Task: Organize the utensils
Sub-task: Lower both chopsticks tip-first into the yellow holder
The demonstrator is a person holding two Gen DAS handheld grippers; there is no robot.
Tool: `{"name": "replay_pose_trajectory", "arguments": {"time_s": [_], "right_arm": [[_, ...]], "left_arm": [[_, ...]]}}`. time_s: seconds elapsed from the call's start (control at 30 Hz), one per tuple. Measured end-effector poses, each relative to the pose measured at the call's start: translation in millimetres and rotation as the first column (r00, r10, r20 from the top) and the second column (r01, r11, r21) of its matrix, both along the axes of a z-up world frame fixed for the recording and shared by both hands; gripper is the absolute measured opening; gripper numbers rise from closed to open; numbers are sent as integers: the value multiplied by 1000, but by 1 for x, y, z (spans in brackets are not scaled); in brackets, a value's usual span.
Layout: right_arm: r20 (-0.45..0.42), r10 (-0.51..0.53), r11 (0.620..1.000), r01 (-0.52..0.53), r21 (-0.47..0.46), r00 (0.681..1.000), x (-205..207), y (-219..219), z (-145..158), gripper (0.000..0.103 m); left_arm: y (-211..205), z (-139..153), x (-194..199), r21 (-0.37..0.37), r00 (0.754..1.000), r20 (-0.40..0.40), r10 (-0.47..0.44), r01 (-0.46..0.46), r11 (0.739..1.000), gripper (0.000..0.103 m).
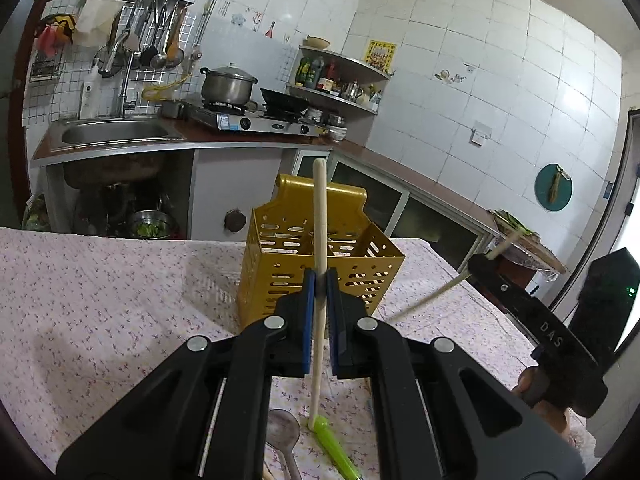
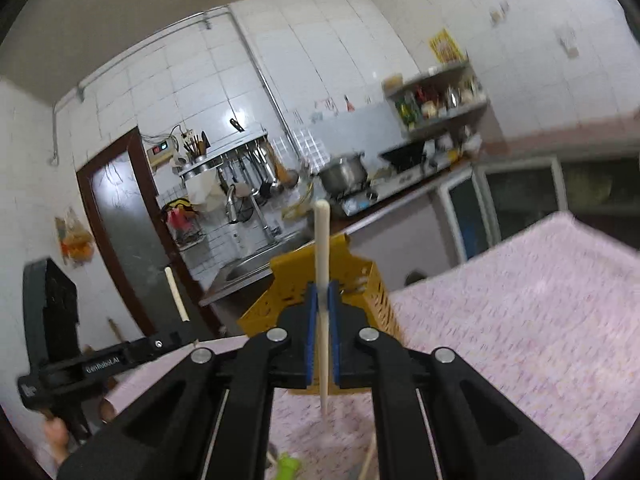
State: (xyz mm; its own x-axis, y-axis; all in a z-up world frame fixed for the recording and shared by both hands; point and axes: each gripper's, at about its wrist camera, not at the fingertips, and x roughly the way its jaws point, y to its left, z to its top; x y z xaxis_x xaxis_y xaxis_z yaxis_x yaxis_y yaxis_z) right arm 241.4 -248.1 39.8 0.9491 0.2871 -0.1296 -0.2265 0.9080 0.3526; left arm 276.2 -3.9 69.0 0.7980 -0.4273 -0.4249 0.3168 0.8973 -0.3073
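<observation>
My left gripper (image 1: pixel 320 280) is shut on a pale chopstick (image 1: pixel 319 216), held upright in front of the yellow perforated utensil holder (image 1: pixel 356 264) on the pink floral tablecloth (image 1: pixel 112 304). My right gripper (image 2: pixel 322 296) is shut on a second pale chopstick (image 2: pixel 322 240), also upright, just before the same holder (image 2: pixel 360 280). The right gripper also shows at the right of the left wrist view (image 1: pixel 484 264) with its chopstick slanting down. The left gripper shows at the left of the right wrist view (image 2: pixel 180 336). A metal spoon (image 1: pixel 282 436) and a green-handled utensil (image 1: pixel 332 444) lie on the cloth below.
Behind the table stand a counter with a sink (image 1: pixel 116 132), a gas stove with a pot (image 1: pixel 228 86) and a wok (image 1: pixel 284 100), and a corner shelf (image 1: pixel 340 76) of bottles. The table's right edge (image 1: pixel 480 292) runs close to the right gripper.
</observation>
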Motion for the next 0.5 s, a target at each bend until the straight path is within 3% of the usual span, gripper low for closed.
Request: {"name": "replay_pose_trajectory", "arguments": {"time_s": [0.23,0.5], "right_arm": [[30,-7,995,10,-102,1000,-10,17,14,6],[29,-35,993,38,-108,999,-11,6,37,6]], "left_arm": [[1,3,-3,-7,1000,15,-3,3,1000,4],[-1,22,-6,14,998,63,-6,6,1000,4]]}}
